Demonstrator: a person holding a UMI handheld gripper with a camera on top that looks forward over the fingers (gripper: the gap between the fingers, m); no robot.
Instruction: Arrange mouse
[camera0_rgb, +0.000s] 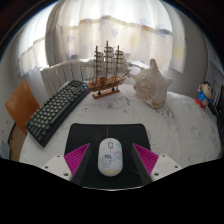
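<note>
A white mouse (110, 157) with pale printed drawings lies on a black mouse mat (105, 134) on the white table. It stands between my two fingers with a clear gap at each side. My gripper (111, 158) is open. The left pink pad (77, 156) and the right pink pad (146, 159) flank the mouse without touching it.
A black keyboard (56, 109) lies to the left of the mat. A model sailing ship (107, 68) and a large seashell (152, 84) stand beyond the mat, before a curtained window. A small toy figure (205, 95) is at the far right.
</note>
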